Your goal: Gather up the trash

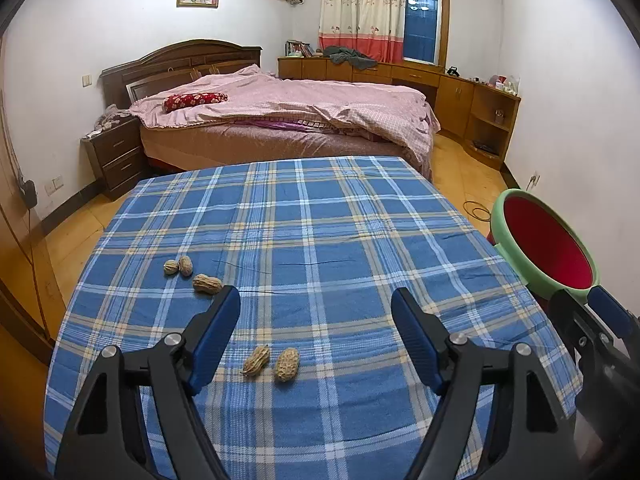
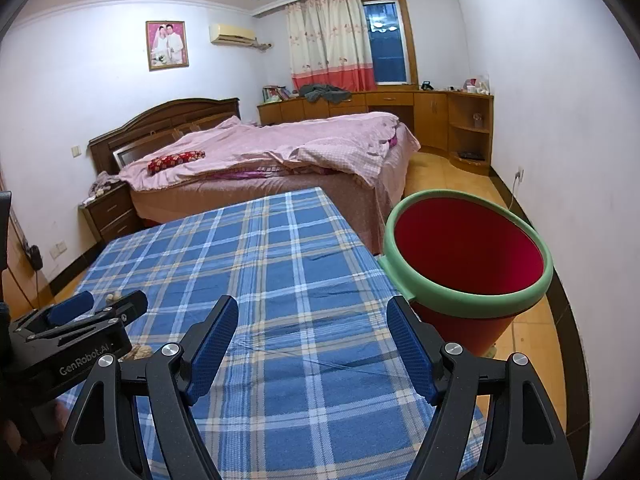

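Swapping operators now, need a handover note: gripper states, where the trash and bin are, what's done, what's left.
Left gripper: open, empty, above the table's blue plaid cloth.
Right gripper: open, empty, over the cloth beside the bin.
Trash: five peanut shells on the cloth. Two lie between the left gripper's fingers: a split shell and a whole one. Three sit further left: one larger, two small.
Bin: red with green rim, at the table's right edge; nothing visible inside.
Done: nothing picked up yet.
Left: all five shells into the bin.
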Demonstrator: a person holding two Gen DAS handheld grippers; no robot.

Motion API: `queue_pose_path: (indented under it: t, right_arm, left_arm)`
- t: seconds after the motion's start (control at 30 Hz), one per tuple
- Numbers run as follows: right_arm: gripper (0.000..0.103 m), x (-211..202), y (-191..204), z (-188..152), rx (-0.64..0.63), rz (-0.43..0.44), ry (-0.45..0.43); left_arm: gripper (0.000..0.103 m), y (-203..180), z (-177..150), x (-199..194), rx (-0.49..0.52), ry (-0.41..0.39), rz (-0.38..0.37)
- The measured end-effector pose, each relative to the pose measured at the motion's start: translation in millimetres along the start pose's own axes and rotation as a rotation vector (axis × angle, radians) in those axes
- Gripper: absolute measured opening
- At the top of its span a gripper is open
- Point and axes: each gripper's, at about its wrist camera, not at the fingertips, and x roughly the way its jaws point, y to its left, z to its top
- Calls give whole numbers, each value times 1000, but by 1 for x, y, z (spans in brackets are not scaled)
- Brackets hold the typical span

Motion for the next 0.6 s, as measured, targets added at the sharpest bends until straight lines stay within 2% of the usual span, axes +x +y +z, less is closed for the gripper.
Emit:
queue_pose_path:
  t: [0.6]
  right_arm:
    - [78,-1,-1,-1,2,1,-3]
  left_arm:
    - [78,0,1,-2,5,-5,3]
